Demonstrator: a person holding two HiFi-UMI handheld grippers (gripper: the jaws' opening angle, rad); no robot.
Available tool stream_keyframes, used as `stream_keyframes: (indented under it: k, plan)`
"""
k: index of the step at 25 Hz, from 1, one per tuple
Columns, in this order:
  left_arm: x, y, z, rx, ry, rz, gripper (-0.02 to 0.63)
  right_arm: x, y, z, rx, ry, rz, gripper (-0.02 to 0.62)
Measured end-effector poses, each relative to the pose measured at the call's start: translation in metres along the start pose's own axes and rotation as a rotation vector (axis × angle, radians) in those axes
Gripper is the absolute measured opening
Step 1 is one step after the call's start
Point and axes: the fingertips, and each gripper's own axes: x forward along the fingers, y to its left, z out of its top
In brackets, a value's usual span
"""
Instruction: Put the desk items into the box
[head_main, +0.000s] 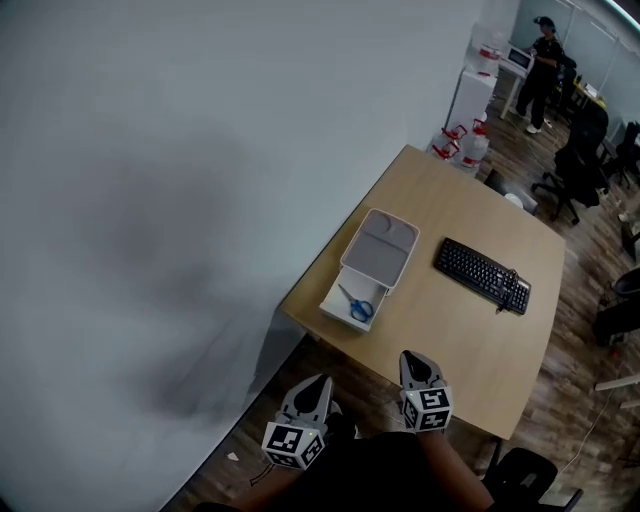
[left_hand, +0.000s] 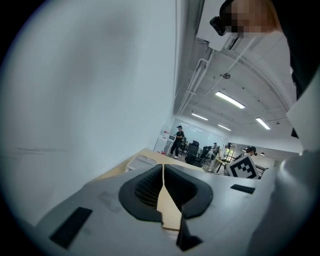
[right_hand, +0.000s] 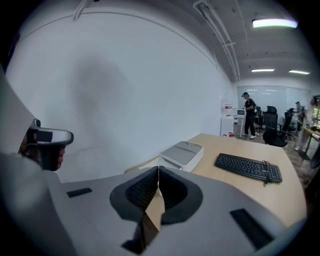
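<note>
Standing against wall: wooden desk (head_main: 480, 330) | grey box (head_main: 380, 248) by desk's wall-side edge, near end open | black keyboard (head_main: 482, 275) beside box, apart | left gripper (head_main: 312, 385), right gripper (head_main: 418, 362) at near edge, jaws pressed together, empty | blue-handled scissors (head_main: 357, 305) inside box's open end.

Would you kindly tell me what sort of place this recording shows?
Most likely an open-plan office: a wooden desk carrying a black keyboard, black swivel chairs beyond it, and long ceiling strip lights overhead.

The wooden desk (head_main: 470, 340) bears a box (head_main: 335, 300) and a black keyboard (head_main: 482, 275).
</note>
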Motion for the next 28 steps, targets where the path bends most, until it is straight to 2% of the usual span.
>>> stream_keyframes:
  k: [3,8,13,17,19,21,23,28]
  plan:
    - [0.018,-0.036,-0.008,0.042,0.015,-0.062,0.021,-0.031,-0.025,-0.009,0.019,-0.027,-0.048,0.061]
    - [0.035,-0.115,-0.009,0.108,-0.012,-0.148,0.021,-0.101,-0.065,-0.019,0.047,-0.082,-0.128,0.061]
    - [0.026,-0.204,-0.025,0.146,-0.020,-0.241,0.021,-0.214,-0.095,-0.025,0.093,-0.150,-0.232,0.061]
    - [0.016,-0.276,-0.037,0.161,-0.021,-0.310,0.021,-0.299,-0.115,-0.026,0.057,-0.199,-0.326,0.061]
    - [0.014,-0.307,-0.051,0.229,-0.014,-0.328,0.021,-0.332,-0.132,-0.040,0.065,-0.206,-0.380,0.061]
    - [0.013,-0.332,-0.060,0.270,-0.018,-0.360,0.021,-0.359,-0.147,-0.052,0.089,-0.221,-0.421,0.061]
    - [0.010,-0.352,-0.064,0.268,-0.024,-0.396,0.021,-0.384,-0.158,-0.060,0.101,-0.242,-0.455,0.061]
    - [0.001,-0.381,-0.080,0.286,-0.027,-0.418,0.021,-0.434,-0.180,-0.072,0.097,-0.291,-0.544,0.061]
